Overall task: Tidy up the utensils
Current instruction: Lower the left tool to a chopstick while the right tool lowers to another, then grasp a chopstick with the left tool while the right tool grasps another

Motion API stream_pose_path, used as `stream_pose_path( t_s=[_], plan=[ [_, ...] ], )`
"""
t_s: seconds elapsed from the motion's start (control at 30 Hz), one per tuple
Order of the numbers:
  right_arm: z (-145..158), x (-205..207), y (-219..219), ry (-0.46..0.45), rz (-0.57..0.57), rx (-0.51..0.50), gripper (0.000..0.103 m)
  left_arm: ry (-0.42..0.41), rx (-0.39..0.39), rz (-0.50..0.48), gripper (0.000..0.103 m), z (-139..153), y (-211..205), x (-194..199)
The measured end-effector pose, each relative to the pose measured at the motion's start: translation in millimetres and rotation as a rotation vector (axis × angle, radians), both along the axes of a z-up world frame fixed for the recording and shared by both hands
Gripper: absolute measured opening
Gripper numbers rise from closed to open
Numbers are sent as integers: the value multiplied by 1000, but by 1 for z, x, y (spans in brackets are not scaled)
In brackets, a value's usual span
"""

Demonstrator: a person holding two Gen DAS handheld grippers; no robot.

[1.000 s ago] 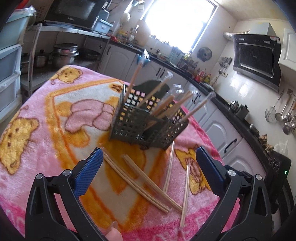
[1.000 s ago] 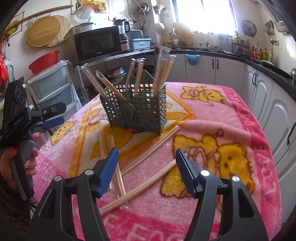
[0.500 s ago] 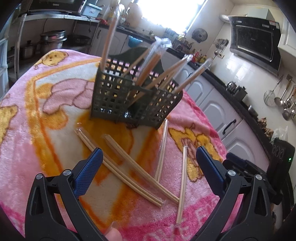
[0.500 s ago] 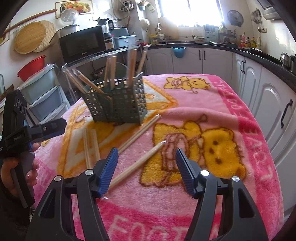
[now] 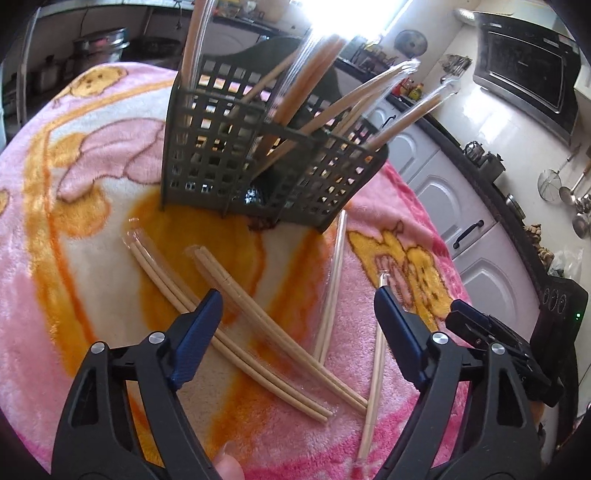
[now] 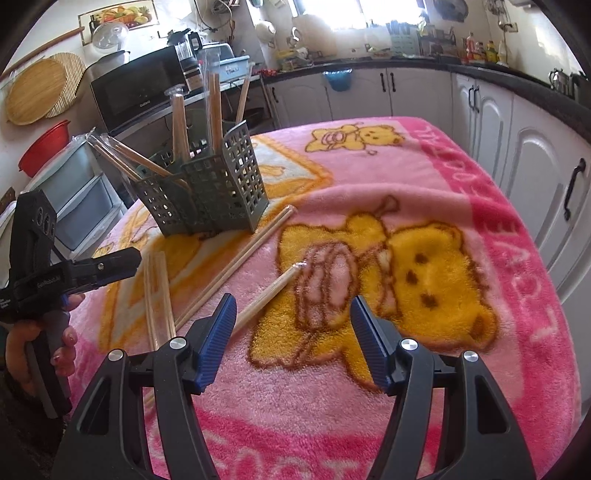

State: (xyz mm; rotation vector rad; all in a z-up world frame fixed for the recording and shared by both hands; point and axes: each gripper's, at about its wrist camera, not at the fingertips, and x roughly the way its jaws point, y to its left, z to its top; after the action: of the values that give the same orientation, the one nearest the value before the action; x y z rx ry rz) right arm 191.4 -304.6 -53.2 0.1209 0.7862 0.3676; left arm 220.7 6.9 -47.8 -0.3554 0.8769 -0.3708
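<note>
Bright window (image 6: 354, 14) above dark countertop (image 6: 480, 70), white cabinets (image 6: 413, 92) below. Black microwave (image 6: 136, 88) at left, wall oven (image 5: 524, 66), pink bear blanket (image 6: 406, 258) over surface.

Fluffy cloth blanket (image 6: 461, 206); matt plastic basket (image 5: 258, 166); wooden chopsticks (image 5: 266, 325), glossy sleeves.
</note>
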Motion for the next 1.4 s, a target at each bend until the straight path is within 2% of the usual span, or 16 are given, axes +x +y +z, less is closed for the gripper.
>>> stream_pose_path(
  t_s=[0.27,0.57,0.77,1.0,1.07,1.23,1.4],
  plan=[
    [-6,23,13,46,20,20,61,72,-63,16,71,-13,7,20],
    [-19,46,24,113,31,1,61,128,-13,75,71,-22,11,42],
    [-27,65,23,185,19,49,50,148,22,97,71,-29,8,54],
    [-37,83,28,231,-17,29,42,139,80,143,56,-33,9,60],
    [-38,87,29,231,-37,-5,33,133,92,155,52,-33,9,60],
    [-41,92,29,235,-62,-13,23,127,97,178,39,-36,11,62],
    [-43,94,24,224,-83,18,11,130,97,202,22,-36,26,64]
  ],
)
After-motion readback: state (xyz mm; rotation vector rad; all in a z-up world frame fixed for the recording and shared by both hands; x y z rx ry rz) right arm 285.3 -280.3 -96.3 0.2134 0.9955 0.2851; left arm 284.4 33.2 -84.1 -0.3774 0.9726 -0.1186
